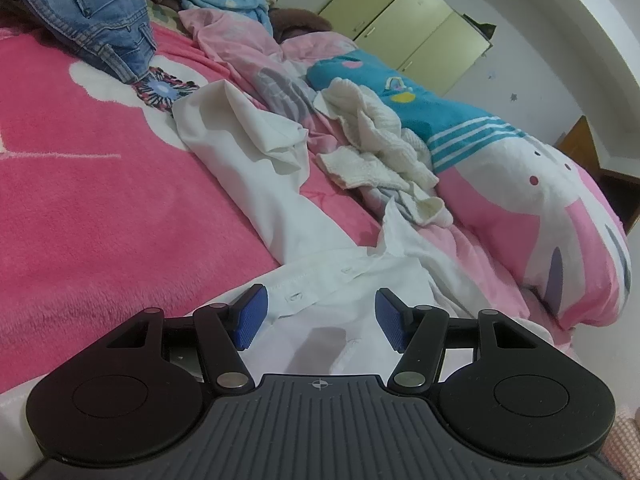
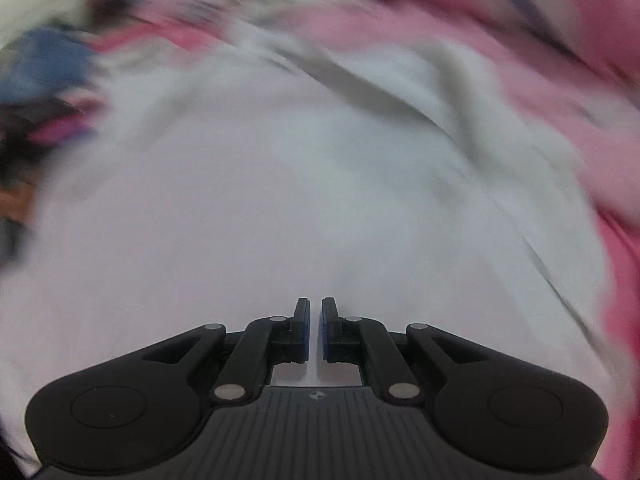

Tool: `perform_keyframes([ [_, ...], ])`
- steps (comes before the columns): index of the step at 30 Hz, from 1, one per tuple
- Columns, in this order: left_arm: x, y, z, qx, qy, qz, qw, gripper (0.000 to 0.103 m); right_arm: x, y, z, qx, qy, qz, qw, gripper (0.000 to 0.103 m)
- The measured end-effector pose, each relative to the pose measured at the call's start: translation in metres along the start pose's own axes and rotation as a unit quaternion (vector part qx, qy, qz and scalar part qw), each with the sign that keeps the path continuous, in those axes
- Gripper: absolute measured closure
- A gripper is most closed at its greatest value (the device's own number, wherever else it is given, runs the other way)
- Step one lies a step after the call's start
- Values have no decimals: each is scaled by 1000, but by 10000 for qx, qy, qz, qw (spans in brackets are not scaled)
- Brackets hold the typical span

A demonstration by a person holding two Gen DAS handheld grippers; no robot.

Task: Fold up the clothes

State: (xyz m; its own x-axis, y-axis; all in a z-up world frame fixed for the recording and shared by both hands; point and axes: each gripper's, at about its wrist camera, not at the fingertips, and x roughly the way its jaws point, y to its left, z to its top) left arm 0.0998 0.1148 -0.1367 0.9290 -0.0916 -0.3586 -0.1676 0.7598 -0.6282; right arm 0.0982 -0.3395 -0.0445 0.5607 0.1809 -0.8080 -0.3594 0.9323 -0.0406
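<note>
Pink fleece bed (image 1: pixel 80 184) piled with laundry, pale green cupboards (image 1: pixel 404 20) far back, and a white button-up shirt (image 1: pixel 256 184) strewn unfolded down the middle, long axis running from the near edge away toward the jeans (image 1: pixel 100 12) at far left, button placket nearest. Looks light, thin and floppy, so probably best pinched at a firm seam like the placket or hem rather than mid-panel. Left claw (image 1: pixel 318 320) spread wide over the placket gripping nothing; right claw (image 2: pixel 316 330) nearly closed above blurry white cloth, can't tell if anything's pinched.
</note>
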Motion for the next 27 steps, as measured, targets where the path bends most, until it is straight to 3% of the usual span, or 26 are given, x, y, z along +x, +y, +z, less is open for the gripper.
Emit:
perform_keyframes([
  [5, 0, -1, 0, 32, 11, 25, 10000, 43, -43, -42, -48, 637, 158, -1178, 9909, 97],
  [7, 0, -1, 0, 45, 16, 34, 10000, 43, -72, -22, -51, 346, -254, -723, 9965, 97],
  [11, 1, -2, 0, 58, 31, 45, 10000, 42, -81, 35, -57, -336, -439, 550, 9970, 97],
  [12, 1, -2, 0, 68, 36, 53, 10000, 42, -74, 43, -63, -441, -346, 651, 9963, 97],
  [15, 1, -2, 0, 93, 44, 70, 9999, 42, -53, 48, -90, -353, 51, 671, 9971, 97],
  [17, 1, -2, 0, 100, 48, 74, 9999, 42, -54, 39, -118, -86, 216, 414, 9989, 97],
  [22, -16, -11, 8, 163, 142, 151, 9997, 42, -111, 25, -155, 753, -76, -1, 9971, 96],
  [24, -22, -14, 12, 188, 180, 182, 9995, 40, -128, 41, -151, 657, -371, 108, 9971, 96],
  [27, -33, -19, 17, 226, 237, 228, 9992, 38, -124, 77, -127, 272, -827, 605, 9944, 96],
])
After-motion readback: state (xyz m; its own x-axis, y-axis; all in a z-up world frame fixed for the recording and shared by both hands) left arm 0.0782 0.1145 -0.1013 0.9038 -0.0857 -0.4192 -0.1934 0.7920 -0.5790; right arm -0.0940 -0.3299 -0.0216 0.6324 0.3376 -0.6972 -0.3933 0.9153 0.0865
